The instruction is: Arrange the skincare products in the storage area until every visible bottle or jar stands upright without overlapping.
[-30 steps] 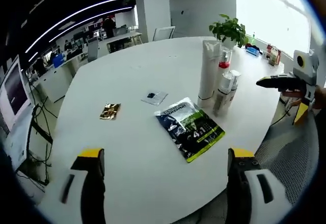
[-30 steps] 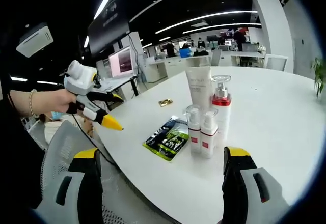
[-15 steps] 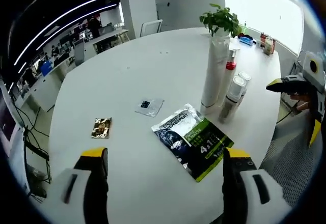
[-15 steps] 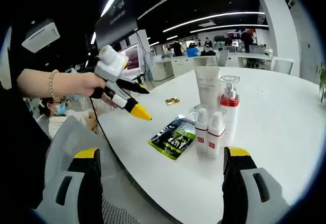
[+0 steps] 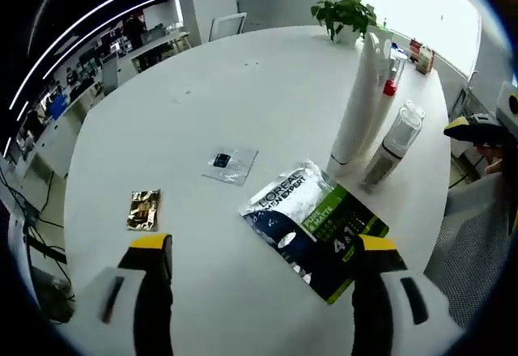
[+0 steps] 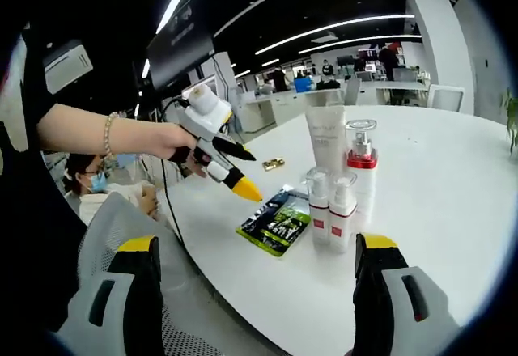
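On the white desk (image 5: 243,89), a tall white tube (image 6: 325,141), a red-collared pump bottle (image 6: 361,166) and two small clear-capped bottles (image 6: 328,208) stand upright, clustered at the left view's 2 o'clock. A dark-and-green sachet (image 5: 316,226) lies flat just beside them. The left hand-held gripper (image 5: 255,291) and right hand-held gripper (image 6: 255,291) are both spread wide, holding nothing.

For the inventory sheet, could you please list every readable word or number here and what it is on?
"L'OREAL" and "4 in 1": on the dark and green sachet.
White tube: print too faint to read.
Small red-banded bottles: labels too small.
Clear packet and gold packet: unreadable.
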`<action>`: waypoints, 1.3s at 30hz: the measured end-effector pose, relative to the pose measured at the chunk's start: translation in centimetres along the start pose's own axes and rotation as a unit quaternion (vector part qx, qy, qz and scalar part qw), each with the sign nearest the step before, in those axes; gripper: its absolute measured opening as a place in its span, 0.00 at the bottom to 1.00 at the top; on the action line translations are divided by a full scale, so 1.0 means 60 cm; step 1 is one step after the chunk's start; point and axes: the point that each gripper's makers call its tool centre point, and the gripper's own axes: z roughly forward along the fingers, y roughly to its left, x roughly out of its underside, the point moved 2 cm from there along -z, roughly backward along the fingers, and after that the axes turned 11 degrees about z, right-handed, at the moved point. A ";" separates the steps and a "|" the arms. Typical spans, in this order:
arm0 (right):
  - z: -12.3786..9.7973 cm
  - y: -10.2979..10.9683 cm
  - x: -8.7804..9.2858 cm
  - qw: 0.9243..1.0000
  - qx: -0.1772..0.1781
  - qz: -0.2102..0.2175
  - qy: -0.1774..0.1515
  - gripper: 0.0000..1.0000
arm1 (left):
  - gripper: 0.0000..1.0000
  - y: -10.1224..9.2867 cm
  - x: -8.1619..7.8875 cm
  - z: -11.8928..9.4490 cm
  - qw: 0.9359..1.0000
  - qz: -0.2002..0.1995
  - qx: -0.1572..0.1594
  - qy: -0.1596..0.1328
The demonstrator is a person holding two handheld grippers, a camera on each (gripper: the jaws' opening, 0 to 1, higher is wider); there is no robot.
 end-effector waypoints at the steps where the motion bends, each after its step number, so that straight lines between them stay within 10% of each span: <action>1: 0.000 -0.001 0.000 1.000 0.003 0.002 0.000 1.00 | 0.86 0.004 -0.004 0.004 1.000 0.001 0.001 0.000; 39: 0.010 -0.012 0.021 0.999 0.016 0.031 0.038 1.00 | 0.82 0.092 -0.076 0.145 0.998 0.042 0.040 0.009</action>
